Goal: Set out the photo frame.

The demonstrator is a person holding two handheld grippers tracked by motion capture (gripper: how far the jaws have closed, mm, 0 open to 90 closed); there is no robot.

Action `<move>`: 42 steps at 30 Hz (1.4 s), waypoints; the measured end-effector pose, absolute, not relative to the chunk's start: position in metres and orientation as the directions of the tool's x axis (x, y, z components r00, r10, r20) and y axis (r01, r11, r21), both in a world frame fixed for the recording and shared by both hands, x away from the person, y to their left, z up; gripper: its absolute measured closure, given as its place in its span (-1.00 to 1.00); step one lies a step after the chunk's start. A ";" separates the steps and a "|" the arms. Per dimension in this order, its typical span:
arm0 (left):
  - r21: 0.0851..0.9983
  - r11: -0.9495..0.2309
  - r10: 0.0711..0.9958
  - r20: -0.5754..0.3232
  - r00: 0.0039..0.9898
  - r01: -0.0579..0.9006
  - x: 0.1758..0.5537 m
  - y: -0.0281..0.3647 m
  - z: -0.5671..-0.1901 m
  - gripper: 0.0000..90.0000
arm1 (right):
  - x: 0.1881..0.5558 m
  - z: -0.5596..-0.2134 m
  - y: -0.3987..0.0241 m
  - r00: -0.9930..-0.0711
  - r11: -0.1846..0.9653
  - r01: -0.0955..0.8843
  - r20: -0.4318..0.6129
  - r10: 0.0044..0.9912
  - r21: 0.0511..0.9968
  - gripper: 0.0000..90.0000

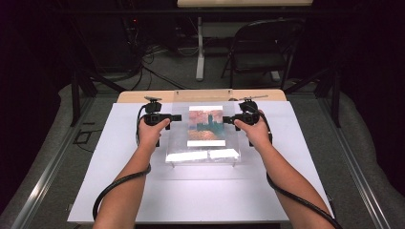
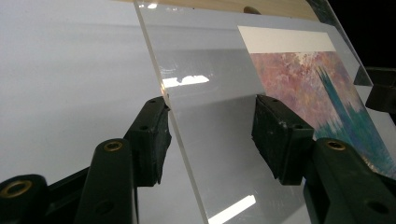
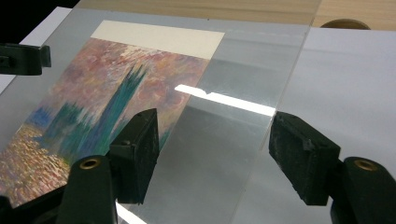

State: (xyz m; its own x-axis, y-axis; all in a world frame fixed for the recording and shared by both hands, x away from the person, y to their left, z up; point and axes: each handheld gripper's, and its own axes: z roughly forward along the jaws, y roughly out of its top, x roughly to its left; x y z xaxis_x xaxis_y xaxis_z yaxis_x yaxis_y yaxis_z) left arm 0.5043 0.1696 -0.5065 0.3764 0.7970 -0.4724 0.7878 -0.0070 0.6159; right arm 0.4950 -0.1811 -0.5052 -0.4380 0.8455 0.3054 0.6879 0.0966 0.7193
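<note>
White table (image 1: 119, 191): clear acrylic sheet (image 1: 179, 138) over print (image 1: 206, 125), stiff, slick; take by side edges. Left gripper (image 1: 175, 118), right gripper (image 1: 228, 119) straddle those edges, jaws apart, gripping nothing.

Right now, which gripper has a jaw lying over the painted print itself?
The right gripper: one jaw overlaps the print. The left gripper straddles the clear acrylic sheet beside it.

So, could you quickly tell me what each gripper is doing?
Left gripper: open, astride the clear sheet's edge.
Right gripper: open, astride its other edge.

Clear glossy acrylic sheet (image 1: 203, 131), matt paper print (image 1: 206, 125) beneath, smooth white tabletop (image 1: 200, 191), pale wood board (image 1: 143, 96)
</note>
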 end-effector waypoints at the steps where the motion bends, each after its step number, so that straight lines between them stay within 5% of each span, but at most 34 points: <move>1: 0.616 -0.007 0.795 -0.474 0.378 0.787 0.504 0.170 -0.506 0.05 | 0.494 -0.504 -0.181 -0.439 0.098 0.686 0.303 0.846 0.721 -0.27; 42: 0.697 -0.042 0.782 -0.423 0.458 0.716 0.470 0.177 -0.469 0.26 | 0.454 -0.466 -0.185 -0.536 0.226 0.572 0.150 0.831 0.789 -0.14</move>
